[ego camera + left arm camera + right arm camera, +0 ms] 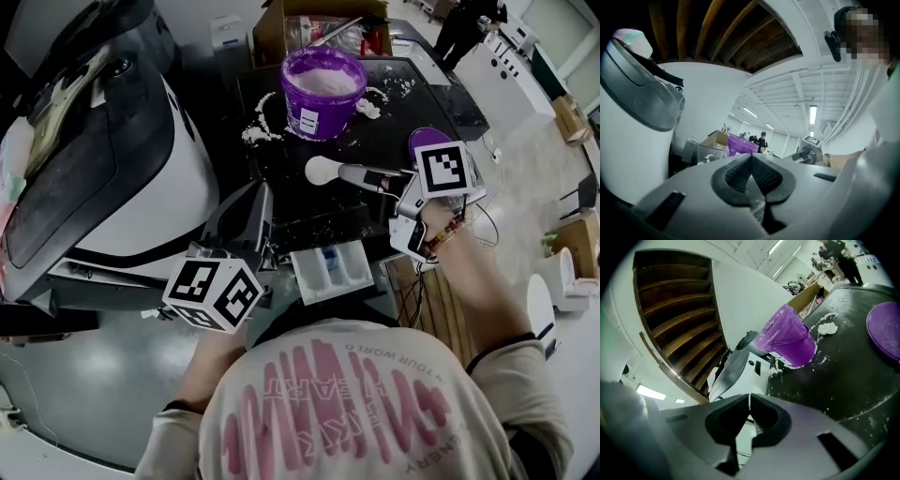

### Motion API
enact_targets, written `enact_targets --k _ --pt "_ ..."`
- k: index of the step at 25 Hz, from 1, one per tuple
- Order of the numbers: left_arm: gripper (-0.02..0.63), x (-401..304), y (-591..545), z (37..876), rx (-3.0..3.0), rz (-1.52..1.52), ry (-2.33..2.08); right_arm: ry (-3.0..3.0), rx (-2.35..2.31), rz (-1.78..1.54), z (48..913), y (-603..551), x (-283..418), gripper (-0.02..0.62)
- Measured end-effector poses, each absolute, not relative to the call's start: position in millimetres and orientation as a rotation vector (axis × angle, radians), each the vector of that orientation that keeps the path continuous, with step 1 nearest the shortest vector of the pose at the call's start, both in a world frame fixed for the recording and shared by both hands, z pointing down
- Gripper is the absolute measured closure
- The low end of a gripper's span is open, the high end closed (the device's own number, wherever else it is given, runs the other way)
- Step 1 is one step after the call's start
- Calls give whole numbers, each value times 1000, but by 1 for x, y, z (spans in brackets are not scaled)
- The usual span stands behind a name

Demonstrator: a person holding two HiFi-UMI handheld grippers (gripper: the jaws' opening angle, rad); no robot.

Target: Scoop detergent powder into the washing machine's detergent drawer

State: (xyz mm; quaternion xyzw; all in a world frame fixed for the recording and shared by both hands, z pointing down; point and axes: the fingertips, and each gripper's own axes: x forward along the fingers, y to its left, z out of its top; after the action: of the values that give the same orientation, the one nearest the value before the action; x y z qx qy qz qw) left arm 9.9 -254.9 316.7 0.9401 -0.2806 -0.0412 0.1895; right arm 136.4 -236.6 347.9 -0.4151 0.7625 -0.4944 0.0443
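The head view is dim and darkens toward its corners. A pale sheen lies on the floor (75, 375) at seven o'clock, and the powder (330, 82) at twelve o'clock reads almost blown white. Both gripper views bow hard at their rims. Ceiling strip lights (813, 114) glow at three o'clock in the left gripper view.
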Motion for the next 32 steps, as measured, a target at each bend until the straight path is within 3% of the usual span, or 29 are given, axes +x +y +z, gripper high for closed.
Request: enact_targets --k 32 --pt "604 18 -135 334 2543 -43 -1023 2430 -851 -1777 398 -110 102 594"
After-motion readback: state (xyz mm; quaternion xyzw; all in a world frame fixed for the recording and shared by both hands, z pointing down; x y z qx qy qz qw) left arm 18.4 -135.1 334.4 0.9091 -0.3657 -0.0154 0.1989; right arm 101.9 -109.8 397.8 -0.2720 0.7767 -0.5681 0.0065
